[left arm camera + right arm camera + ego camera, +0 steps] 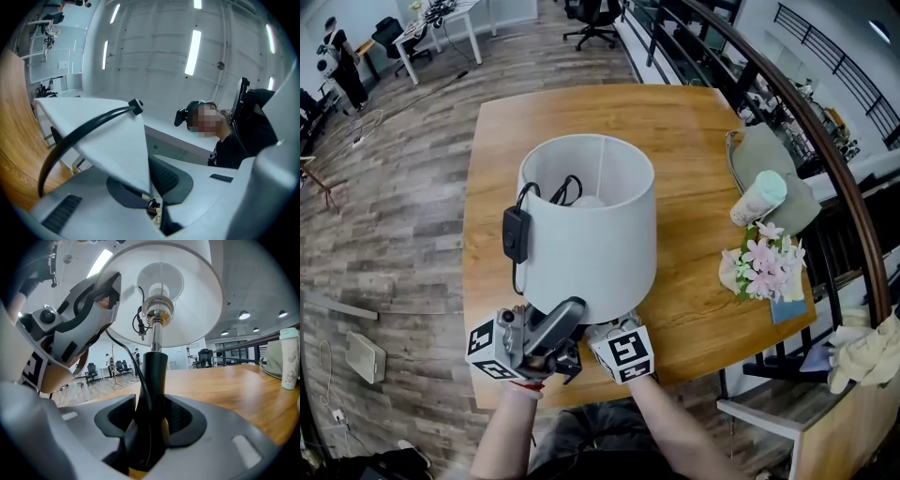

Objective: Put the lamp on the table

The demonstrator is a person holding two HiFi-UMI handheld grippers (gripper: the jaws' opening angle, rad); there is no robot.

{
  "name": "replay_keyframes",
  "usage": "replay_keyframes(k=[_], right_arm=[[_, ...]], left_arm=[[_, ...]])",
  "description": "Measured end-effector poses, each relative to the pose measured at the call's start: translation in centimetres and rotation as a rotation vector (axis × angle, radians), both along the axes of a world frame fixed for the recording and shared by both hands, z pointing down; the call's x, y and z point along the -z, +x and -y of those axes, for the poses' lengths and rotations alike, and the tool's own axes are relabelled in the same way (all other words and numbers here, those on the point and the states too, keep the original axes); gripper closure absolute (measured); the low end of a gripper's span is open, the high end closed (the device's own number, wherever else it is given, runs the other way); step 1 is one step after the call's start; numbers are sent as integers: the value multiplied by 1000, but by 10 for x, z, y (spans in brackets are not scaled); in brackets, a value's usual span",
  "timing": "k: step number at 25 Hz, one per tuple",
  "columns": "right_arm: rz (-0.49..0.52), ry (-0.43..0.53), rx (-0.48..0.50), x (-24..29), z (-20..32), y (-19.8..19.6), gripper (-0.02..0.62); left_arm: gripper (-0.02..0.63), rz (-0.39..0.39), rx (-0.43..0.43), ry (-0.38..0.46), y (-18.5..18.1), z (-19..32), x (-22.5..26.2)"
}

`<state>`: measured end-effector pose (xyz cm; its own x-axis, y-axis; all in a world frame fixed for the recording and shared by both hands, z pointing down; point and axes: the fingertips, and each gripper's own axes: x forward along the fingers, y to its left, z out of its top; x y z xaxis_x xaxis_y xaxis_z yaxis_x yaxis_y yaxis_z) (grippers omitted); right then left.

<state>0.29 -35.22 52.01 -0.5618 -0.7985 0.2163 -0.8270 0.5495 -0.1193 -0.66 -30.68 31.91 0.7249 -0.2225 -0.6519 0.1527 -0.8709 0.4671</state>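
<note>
The lamp has a white drum shade, a black cord with an inline switch hanging down its left side, and a black stem. It stands over the near part of the wooden table. My right gripper is shut on the stem under the shade. My left gripper is shut on the shade's lower edge, with the cord running across it. In the head view both grippers, left and right, sit at the table's front edge. The lamp's base is hidden.
A grey bag, a mint tumbler and a bunch of pink and white flowers lie at the table's right side. A dark railing runs behind them. Wood floor lies to the left.
</note>
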Motion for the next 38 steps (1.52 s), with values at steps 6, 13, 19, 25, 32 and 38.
replay_keyframes(k=[6,13,19,25,32,38], right_arm=[[-13,-4,12,-9,22,-1,396],[-14,15,29,-3,36,-3,396],[-34,13,29,-4,34,-5,388],[-62,8,11,-7,32,-3,383],[-61,8,-32,-3,24,4,385],[-80,14,-69,-1,14,12,385]], left_arm=[[606,-8,23,-13,-2,23,-7],[606,-32,38,-15,-6,37,-10],[606,-26,32,-7,-6,32,-10],[607,-21,31,-14,-1,26,-12],[607,-20,38,-16,-1,20,-14],[607,-9,34,-9,4,13,-17]])
